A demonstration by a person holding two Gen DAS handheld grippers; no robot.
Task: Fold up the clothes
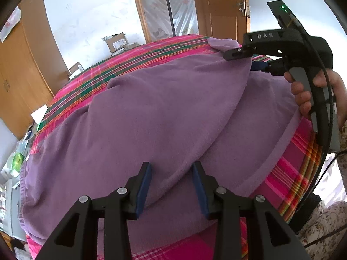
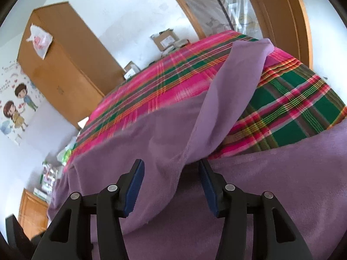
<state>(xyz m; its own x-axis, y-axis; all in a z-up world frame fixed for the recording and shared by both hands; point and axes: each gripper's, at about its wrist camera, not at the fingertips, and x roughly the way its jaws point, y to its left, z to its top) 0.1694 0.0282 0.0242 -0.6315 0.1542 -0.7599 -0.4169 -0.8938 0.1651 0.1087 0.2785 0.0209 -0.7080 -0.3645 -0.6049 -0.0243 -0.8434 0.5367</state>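
A purple fleece garment (image 1: 151, 112) lies spread over a bed covered in a pink and green plaid sheet (image 1: 121, 65). My left gripper (image 1: 172, 169) is open just above its near part, and a soft fold runs between the fingers. Held by a hand (image 1: 303, 95), my right gripper (image 1: 240, 61) is at the garment's far right corner. In the right wrist view the right gripper (image 2: 171, 166) is open, with a raised fold of the purple garment (image 2: 227, 99) passing between its fingers and lying against the right pad.
A wooden wardrobe (image 2: 63, 69) stands to the left of the bed. Cardboard boxes (image 1: 116, 42) sit on the floor beyond it, by a wooden door (image 1: 223, 6). Clutter lies along the bed's left side (image 1: 17, 158). A cable (image 1: 321, 173) hangs at the right.
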